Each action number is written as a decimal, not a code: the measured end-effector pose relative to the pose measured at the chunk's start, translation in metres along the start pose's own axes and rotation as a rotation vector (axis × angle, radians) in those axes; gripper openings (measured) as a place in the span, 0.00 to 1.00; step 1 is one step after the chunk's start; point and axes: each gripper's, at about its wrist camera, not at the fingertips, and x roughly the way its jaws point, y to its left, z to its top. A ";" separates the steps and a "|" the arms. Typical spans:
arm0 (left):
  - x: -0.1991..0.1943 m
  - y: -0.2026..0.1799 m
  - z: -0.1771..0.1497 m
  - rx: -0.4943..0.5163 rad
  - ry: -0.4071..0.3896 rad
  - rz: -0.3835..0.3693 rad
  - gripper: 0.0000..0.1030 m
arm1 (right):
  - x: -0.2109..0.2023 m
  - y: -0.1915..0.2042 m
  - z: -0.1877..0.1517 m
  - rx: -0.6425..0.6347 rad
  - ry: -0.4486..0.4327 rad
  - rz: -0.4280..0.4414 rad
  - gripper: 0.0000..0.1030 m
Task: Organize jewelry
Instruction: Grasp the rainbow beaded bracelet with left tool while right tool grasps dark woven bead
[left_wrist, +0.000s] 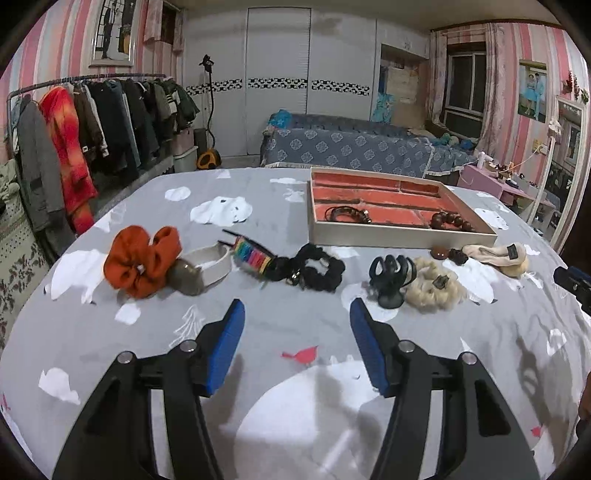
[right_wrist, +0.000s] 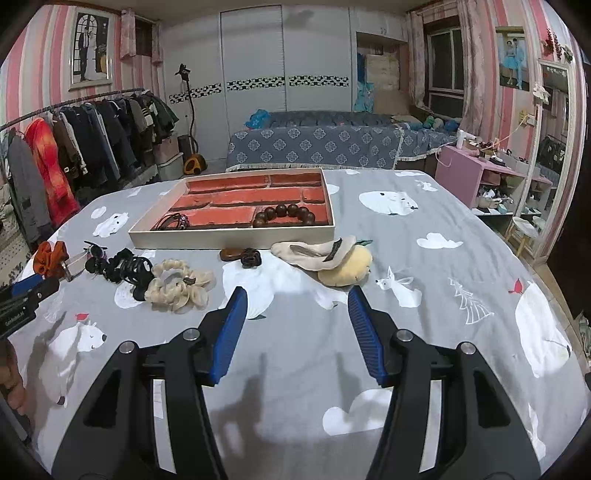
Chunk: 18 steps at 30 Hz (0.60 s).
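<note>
A shallow tray (left_wrist: 402, 236) with red compartments lies on the grey bed cover and holds a dark bracelet (left_wrist: 347, 214) and a brown bead bracelet (left_wrist: 450, 220). In front of it lie an orange scrunchie (left_wrist: 142, 260), a white bangle (left_wrist: 212, 264), a rainbow clip (left_wrist: 253, 256), a black scrunchie (left_wrist: 316, 267), a black claw clip (left_wrist: 391, 278), a cream scrunchie (left_wrist: 434, 286) and a beige hair clip (left_wrist: 496, 256). My left gripper (left_wrist: 297, 314) is open and empty, short of the black scrunchie. My right gripper (right_wrist: 297, 301) is open and empty, near the beige clip (right_wrist: 314, 253) and tray (right_wrist: 236, 236).
A small brown piece (right_wrist: 231, 254) and a dark clip (right_wrist: 251, 257) lie before the tray. A yellow plush (right_wrist: 345, 267) sits under the beige clip. A clothes rack (left_wrist: 92, 122) stands left, a blue sofa (left_wrist: 347, 146) behind, a pink shelf (right_wrist: 484, 177) right.
</note>
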 end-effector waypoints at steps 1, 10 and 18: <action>0.000 0.002 -0.001 -0.007 0.001 -0.001 0.57 | 0.000 0.001 0.000 -0.002 -0.001 0.002 0.55; 0.008 0.008 0.002 -0.017 0.002 0.006 0.57 | 0.005 0.006 0.002 -0.011 0.008 0.016 0.55; 0.033 0.011 0.015 -0.013 0.012 0.023 0.57 | 0.019 0.007 0.008 -0.015 0.025 0.028 0.55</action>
